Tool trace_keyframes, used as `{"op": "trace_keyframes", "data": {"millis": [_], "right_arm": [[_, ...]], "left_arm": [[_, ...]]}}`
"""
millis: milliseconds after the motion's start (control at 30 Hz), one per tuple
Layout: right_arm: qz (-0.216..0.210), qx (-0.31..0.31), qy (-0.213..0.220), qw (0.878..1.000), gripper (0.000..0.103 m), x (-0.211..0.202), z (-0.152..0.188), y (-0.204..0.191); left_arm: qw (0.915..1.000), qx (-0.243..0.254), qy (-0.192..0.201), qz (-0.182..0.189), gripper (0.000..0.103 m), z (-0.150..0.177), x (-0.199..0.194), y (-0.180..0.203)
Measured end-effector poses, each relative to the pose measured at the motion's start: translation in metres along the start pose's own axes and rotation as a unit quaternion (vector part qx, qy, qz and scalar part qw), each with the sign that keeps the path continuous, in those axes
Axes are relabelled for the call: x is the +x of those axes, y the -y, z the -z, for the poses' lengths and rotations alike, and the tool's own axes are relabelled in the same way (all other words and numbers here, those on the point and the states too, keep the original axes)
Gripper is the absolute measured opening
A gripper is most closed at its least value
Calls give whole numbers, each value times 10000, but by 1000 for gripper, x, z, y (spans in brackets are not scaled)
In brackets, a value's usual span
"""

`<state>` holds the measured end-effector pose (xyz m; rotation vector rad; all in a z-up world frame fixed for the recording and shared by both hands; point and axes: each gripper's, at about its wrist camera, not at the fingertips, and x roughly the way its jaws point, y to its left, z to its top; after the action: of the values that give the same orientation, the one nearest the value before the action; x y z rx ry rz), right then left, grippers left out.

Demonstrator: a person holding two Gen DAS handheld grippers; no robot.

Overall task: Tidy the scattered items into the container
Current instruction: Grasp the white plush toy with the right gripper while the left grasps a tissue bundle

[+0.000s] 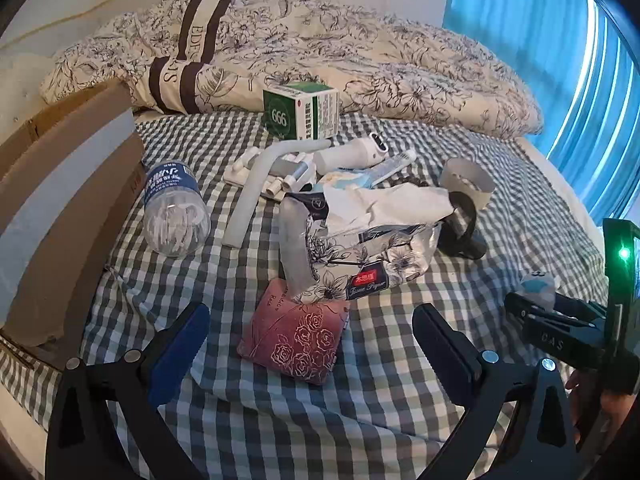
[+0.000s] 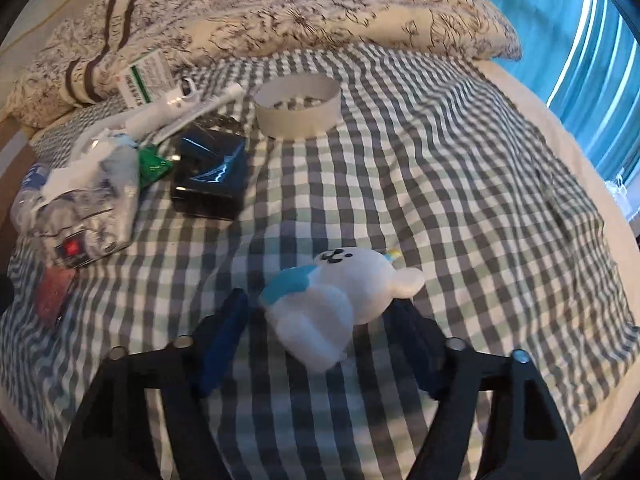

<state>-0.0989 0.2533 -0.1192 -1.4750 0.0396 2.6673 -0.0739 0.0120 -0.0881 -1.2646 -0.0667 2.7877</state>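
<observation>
mid-pickup, judging by the scene: right gripper point(image 2: 320, 320) spread around a white plush toy point(image 2: 340, 300) on the checked bedsheet point(image 2: 440, 160), fingers beside it, not yet clamped. left gripper point(image 1: 312, 340) wide open and empty above a pink rose-print pouch point(image 1: 296, 340). cardboard box point(image 1: 60, 200) (the likely container) at far left. next: squeeze the toy, carry it leftward.

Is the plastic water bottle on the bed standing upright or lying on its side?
Lying on its side. The water bottle rests on the checked sheet beside the cardboard box, its base toward the camera.
</observation>
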Motion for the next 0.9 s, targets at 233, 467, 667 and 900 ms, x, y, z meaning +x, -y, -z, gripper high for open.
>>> {"op": "trace_keyframes", "data": {"millis": [233, 467, 667, 900], "right_arm": [[-104, 156, 309, 9993, 64, -14, -3, 8], [-483, 265, 509, 9972, 64, -34, -4, 17], [-643, 381, 563, 9956, 64, -36, -2, 28], [-632, 452, 523, 9956, 64, -34, -2, 33]], "left_arm": [[10000, -20, 22, -13, 103, -13, 6, 6], [9976, 423, -71, 541, 103, -35, 33, 25], [9968, 63, -610, 519, 103, -39, 86, 6], [9952, -316, -705, 602, 45, -42, 85, 0]]}}
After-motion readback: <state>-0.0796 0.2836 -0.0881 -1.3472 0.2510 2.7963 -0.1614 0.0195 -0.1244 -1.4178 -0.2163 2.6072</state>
